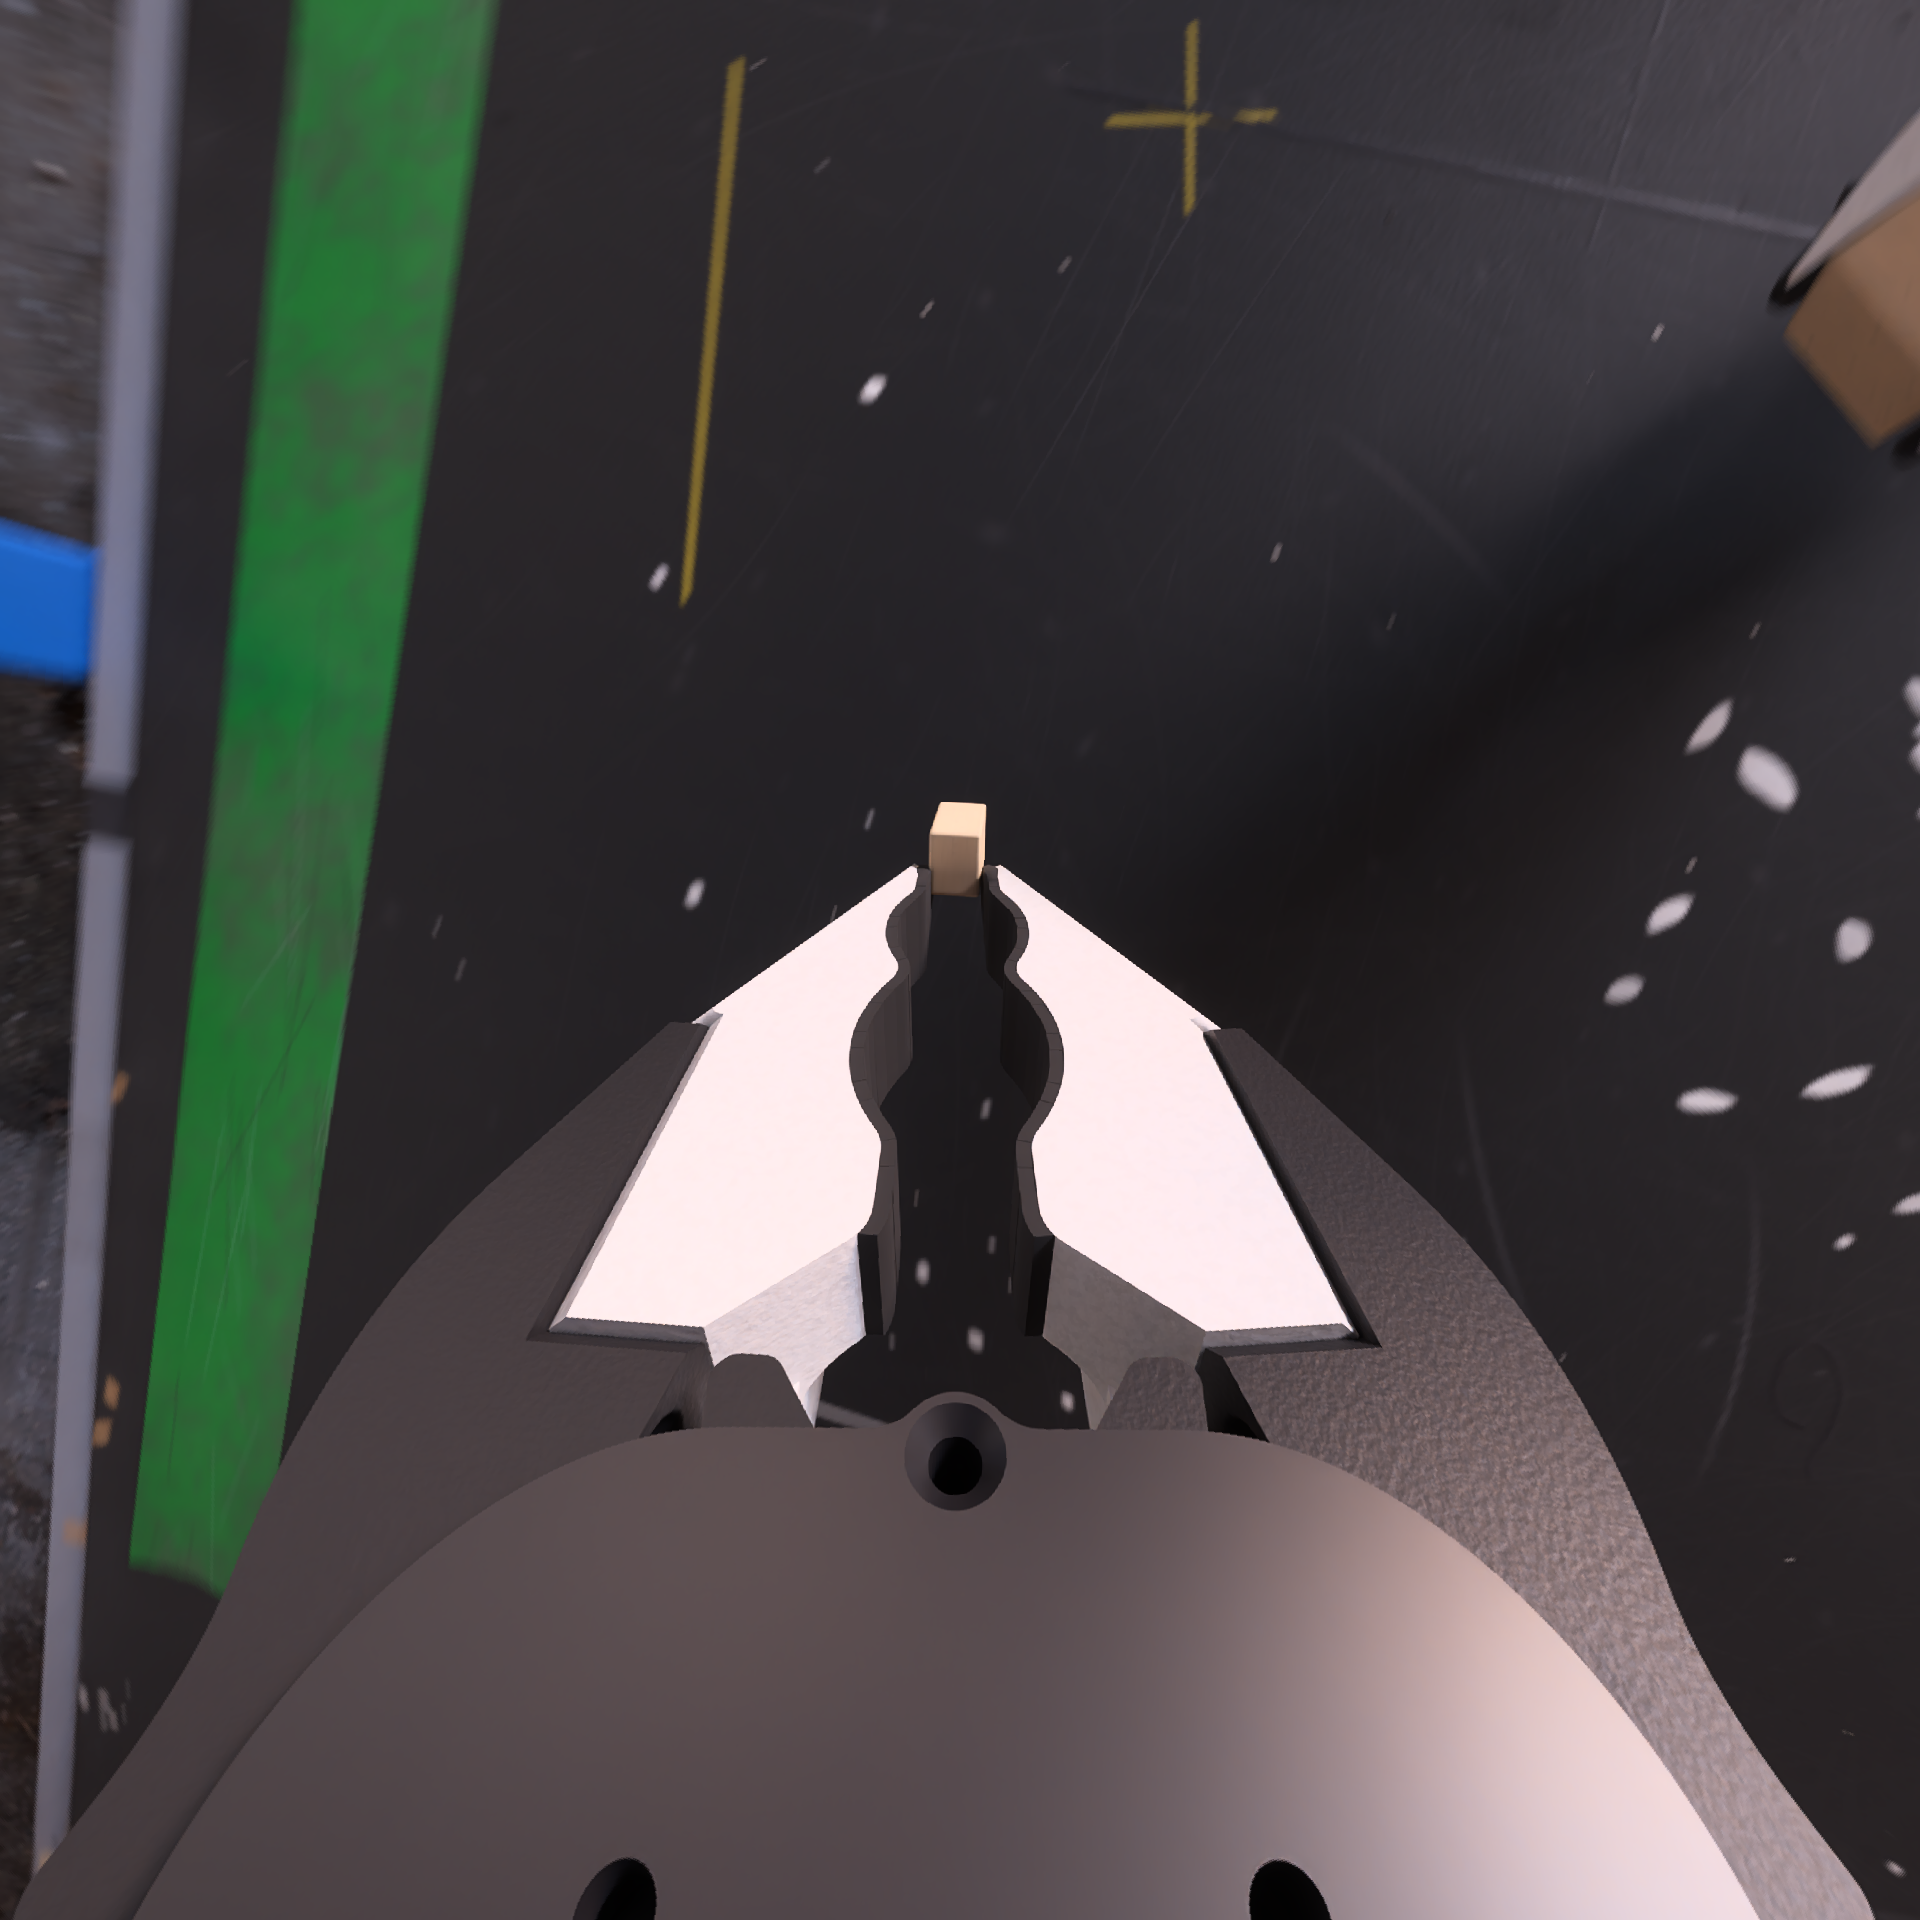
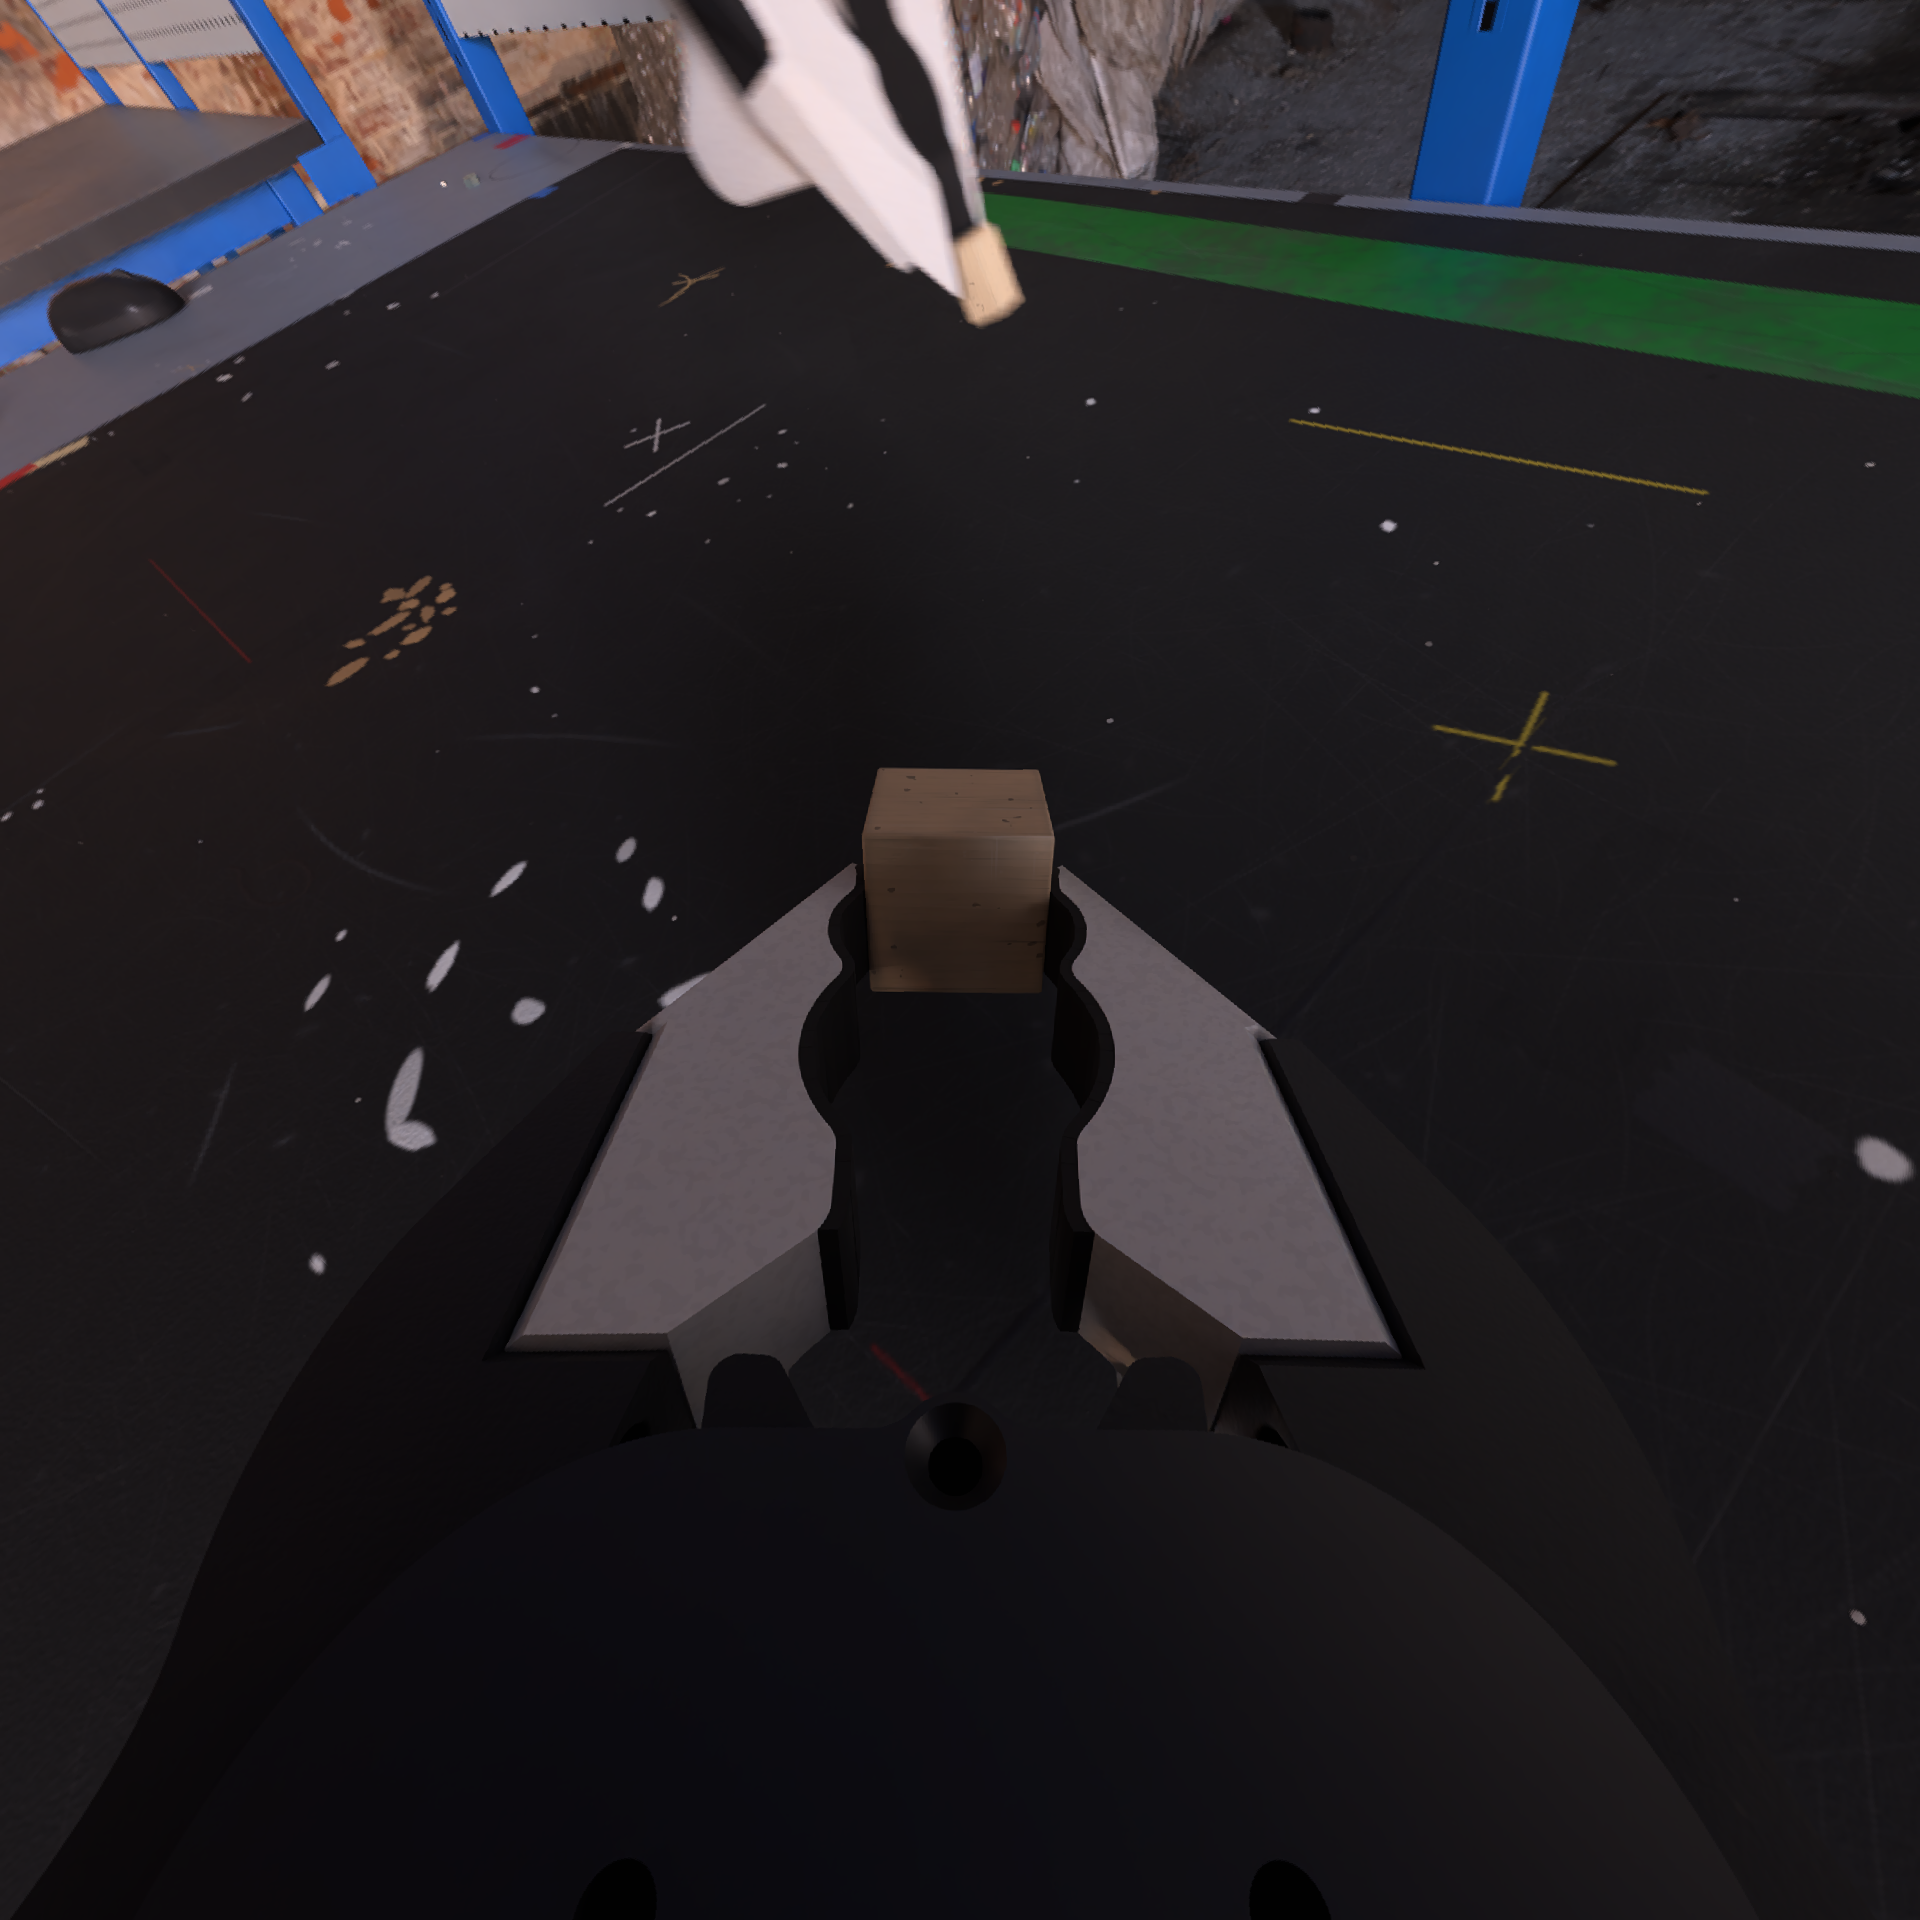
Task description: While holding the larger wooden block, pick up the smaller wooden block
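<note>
smaller wooden block [image 1: 957, 862] is sitting centre frame in the left wrist view, pinched at the very tips of the left gripper [image 1: 957, 883]. Jaws are clamping it on two opposite side faces, most of the cube sticking out past the tips. In the right wrist view it's showing upper centre [image 2: 992, 275], hanging clear above the dark table [image 2: 1143, 582].

Judging handling: rigid wood, very light, flat faces, not fragile. Tip-only bite is looking marginal, so it could be twisting or slipping out; a deeper grip on the flat sides would be safer.

larger wooden block [image 2: 956, 883] is sitting centre frame between the right gripper [image 2: 956, 914] fingertips, jaws closing on its left and right faces. Also stiff, light, grippy enough.

Hard to tell: the larger block's underside is hidden, so table clearance is unclear there. In the left view it's cut off at the upper right edge [image 1: 1860, 364], blurred. Contact faces of both cubes are hidden by the fingers.
</note>
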